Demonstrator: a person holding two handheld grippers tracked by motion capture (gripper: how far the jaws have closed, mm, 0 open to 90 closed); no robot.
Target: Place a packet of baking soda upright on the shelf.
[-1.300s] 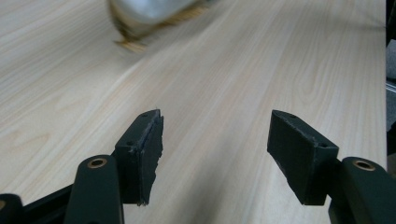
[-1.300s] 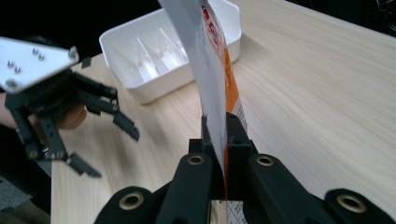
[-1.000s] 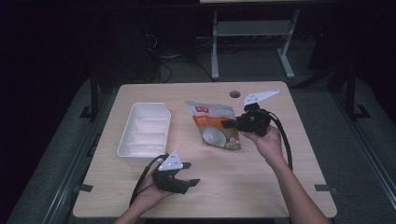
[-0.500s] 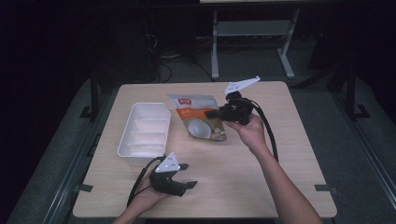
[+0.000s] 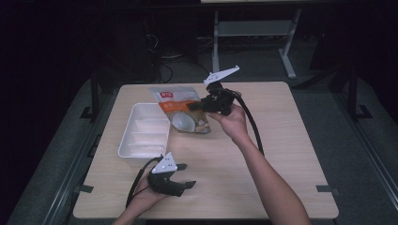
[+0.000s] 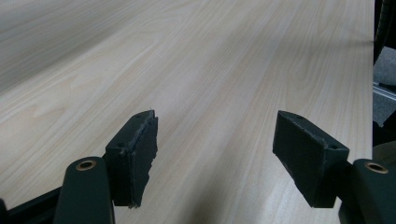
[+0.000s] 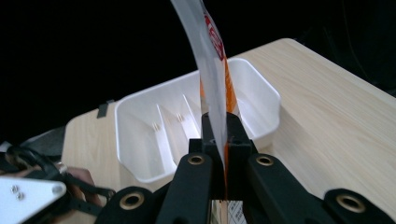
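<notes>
An orange and white snack pouch (image 5: 180, 110) hangs above the table, its lower left part over the near right corner of the white divided tray (image 5: 141, 136). My right gripper (image 5: 193, 107) is shut on the pouch's right edge, and the hand comes in from the right. In the right gripper view the jaws (image 7: 219, 123) pinch the thin pouch (image 7: 212, 60) edge-on, with the tray (image 7: 154, 121) just beyond. My left gripper (image 5: 187, 175) rests near the table's front edge, open. Nothing lies between its jaws (image 6: 215, 135), which stand over bare wood.
The light wooden table (image 5: 281, 140) has bare room on its right half and in front of the tray. The tray has several compartments. A metal stand (image 5: 253, 28) and cables sit on the dark floor behind the table.
My right gripper has carried the pouch left and a little up, from the table's middle toward the tray. The left gripper has stayed in place.
</notes>
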